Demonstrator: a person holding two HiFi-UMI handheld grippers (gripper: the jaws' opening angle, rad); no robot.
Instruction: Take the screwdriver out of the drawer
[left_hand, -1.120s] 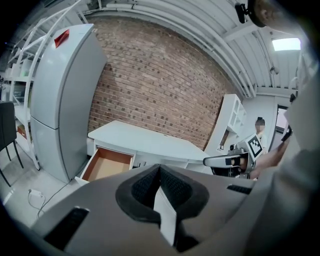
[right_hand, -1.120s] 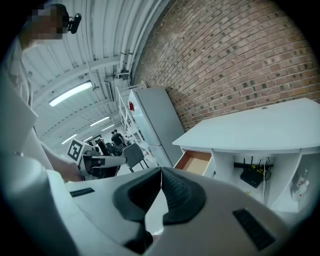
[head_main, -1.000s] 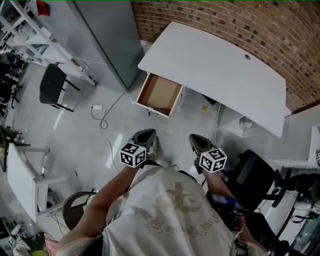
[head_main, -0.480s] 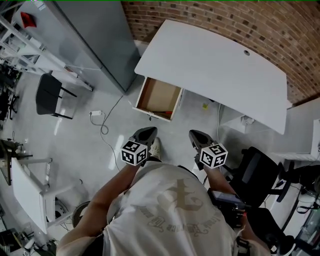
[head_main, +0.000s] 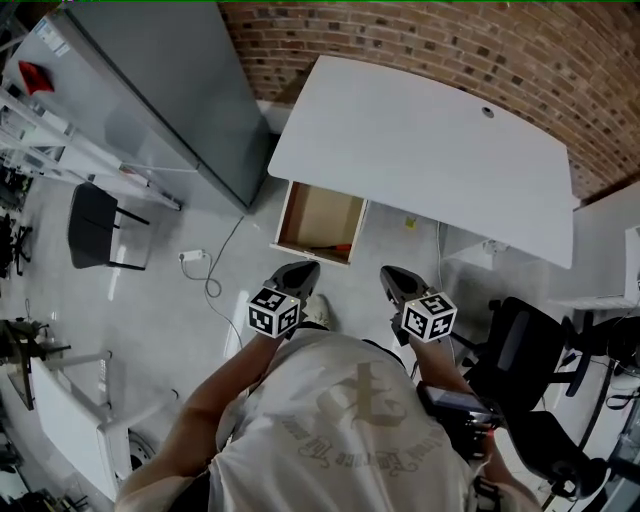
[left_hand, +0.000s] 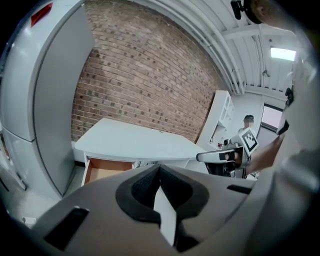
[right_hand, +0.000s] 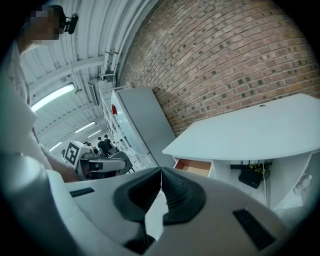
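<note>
**both grippers empty, drawer open ahead, screwdriver not yet reached**

starting at the left: the tall grey cabinet (head_main: 170, 90) stands against the brick wall, with a white cable (head_main: 212, 268) trailing over the floor near its foot. just right of that is the drawer (head_main: 318, 215), pulled out from under the white desk (head_main: 430, 150) with its wooden floor showing. at its near right corner i see a small reddish thing (head_main: 341, 249). i take that for the screwdriver, handle end, though it's too small to be sure.

next, my left gripper (head_main: 298, 272), jaws pressed together with nothing between them, aimed at the drawer and well short of it. my right gripper (head_main: 392, 278) sits beside it, jaws likewise together and empty. further right there's a black office chair (head_main: 515, 345).

how i expect it to handle: a screwdriver should be light and stiff, so it won't sag and needs no hard squeeze. it is round, though, so it could roll on that flat wood at a nudge. the steel shaft would be thin and slick, so i'd pinch the handle across its thickest part.

it lies low against the front wall, so i'd open the jaws first and come down from above. the desk edge overhangs the back of the drawer, so i'd watch for it on the lift.
</note>
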